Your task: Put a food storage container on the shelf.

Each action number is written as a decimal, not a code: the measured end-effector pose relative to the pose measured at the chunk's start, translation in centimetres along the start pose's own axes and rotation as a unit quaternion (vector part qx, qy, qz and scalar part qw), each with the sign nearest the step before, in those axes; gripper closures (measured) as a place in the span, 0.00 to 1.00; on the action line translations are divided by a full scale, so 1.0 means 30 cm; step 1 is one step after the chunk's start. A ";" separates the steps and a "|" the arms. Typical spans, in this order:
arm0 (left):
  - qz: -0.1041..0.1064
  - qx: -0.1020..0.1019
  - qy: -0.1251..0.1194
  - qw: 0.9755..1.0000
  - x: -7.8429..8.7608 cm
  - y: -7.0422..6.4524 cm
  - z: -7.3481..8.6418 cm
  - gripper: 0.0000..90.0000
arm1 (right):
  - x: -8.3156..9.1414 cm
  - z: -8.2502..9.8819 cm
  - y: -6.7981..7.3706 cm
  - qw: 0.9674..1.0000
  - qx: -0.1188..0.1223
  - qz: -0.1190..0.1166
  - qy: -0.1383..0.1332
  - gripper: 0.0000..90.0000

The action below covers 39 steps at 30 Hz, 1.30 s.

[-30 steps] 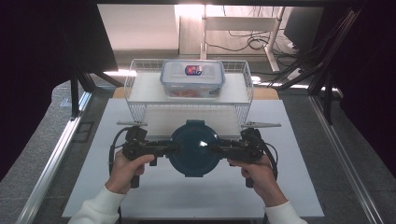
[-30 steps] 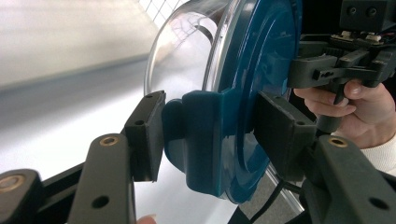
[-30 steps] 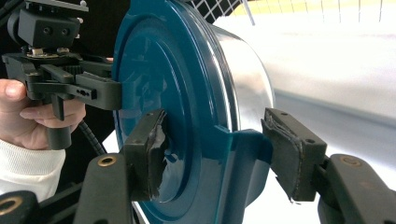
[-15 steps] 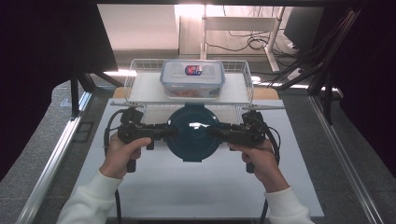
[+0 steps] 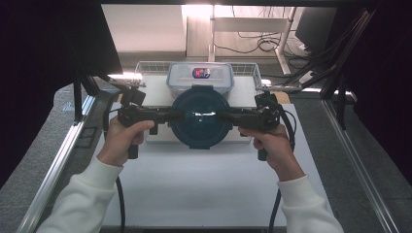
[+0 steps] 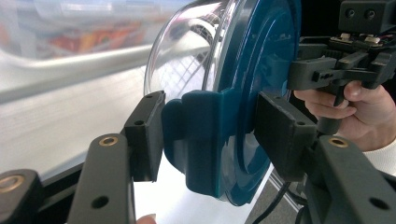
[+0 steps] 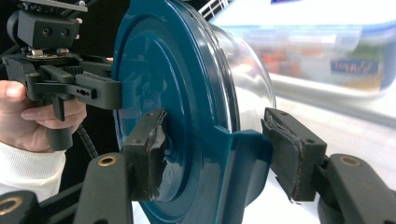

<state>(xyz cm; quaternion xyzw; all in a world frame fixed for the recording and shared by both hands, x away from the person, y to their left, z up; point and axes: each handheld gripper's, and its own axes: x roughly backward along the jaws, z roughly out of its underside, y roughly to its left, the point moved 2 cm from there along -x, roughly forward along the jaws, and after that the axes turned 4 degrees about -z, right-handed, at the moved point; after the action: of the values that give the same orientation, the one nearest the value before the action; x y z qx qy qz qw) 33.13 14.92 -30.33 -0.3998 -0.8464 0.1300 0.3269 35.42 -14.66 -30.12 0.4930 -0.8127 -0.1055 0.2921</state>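
White tabletop [image 5: 204, 194], dark surround. Round glass container with teal lid [image 5: 201, 116] is held off the table, between both grippers, just near of the wire basket [image 5: 243, 70]. Left gripper [image 5: 163, 115] part-closed on the left lid latch; right gripper [image 5: 235, 116] clamped on the right latch. Step looks like carry/lift; next likely needs both hands level (bowl looks empty). Clear lidded box [image 5: 200, 76] sits in the basket, contents blurred.

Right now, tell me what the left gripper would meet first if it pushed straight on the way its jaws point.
The round glass container with the dark teal lid, already between its jaws. Past that, the right gripper on the opposite edge, though depth is hard to judge.
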 end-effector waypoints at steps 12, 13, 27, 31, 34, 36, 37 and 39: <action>0.000 -0.002 -0.009 1.000 0.022 0.001 -0.135 0.50 | 0.007 -0.143 0.002 1.000 0.009 -0.002 -0.001 0.45; 0.000 -0.006 -0.006 1.000 0.023 0.003 -0.145 0.50 | 0.006 -0.156 -0.001 1.000 0.009 -0.002 -0.001 0.45; 0.009 -0.003 -0.014 1.000 0.025 0.043 -0.274 0.50 | -0.012 -0.293 -0.027 1.000 0.003 0.001 -0.006 0.45; 0.010 0.001 -0.015 1.000 0.018 0.064 -0.312 0.50 | -0.019 -0.336 -0.040 1.000 0.010 0.004 -0.009 0.45; 0.009 0.004 -0.015 1.000 0.008 0.082 -0.342 0.50 | -0.033 -0.364 -0.056 1.000 0.005 0.005 -0.007 0.45; 0.013 0.007 -0.014 1.000 0.000 0.096 -0.361 0.50 | -0.039 -0.383 -0.068 1.000 0.005 0.008 -0.007 0.45; 0.015 0.010 -0.013 1.000 -0.005 0.104 -0.370 0.50 | -0.042 -0.392 -0.071 1.000 0.002 0.009 -0.005 0.45; 0.011 0.019 -0.015 1.000 -0.018 0.116 -0.390 0.49 | -0.049 -0.413 -0.083 1.000 -0.001 0.012 -0.006 0.45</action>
<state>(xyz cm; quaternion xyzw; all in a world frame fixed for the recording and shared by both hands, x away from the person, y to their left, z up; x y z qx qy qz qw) 43.15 16.28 -23.44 -0.4011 -0.8441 0.1556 0.3200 44.94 -13.19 -21.82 0.4820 -0.8203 -0.1054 0.2894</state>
